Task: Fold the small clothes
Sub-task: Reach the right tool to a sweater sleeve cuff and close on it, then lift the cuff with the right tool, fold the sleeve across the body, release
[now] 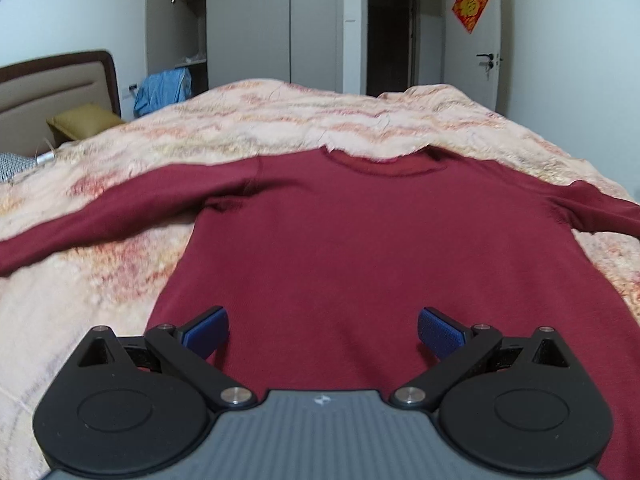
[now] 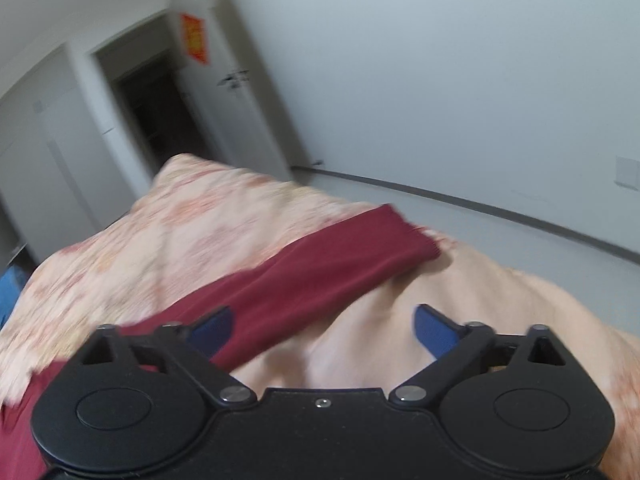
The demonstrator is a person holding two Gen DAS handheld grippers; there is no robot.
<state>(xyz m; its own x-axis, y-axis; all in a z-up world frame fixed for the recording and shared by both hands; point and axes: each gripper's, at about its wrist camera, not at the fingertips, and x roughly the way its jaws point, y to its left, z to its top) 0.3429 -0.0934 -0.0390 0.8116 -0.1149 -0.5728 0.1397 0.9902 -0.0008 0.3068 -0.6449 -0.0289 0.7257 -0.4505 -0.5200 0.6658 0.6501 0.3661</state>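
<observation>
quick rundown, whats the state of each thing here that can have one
red top: spread flat on the bedspread, sleeves out to both sides, not folded yet
right sleeve: lying straight out across the bed
bedspread: rumpled, covering the bed
left tool: open, holding nothing, over the top's hem
right tool: open, holding nothing, over the sleeve
wardrobe door: open
room door: open

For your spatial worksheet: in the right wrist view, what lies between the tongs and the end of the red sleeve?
Only the sleeve itself, running from the right tongs to its cuff, with bare bedspread beside it. The right wrist view shows this.
</observation>
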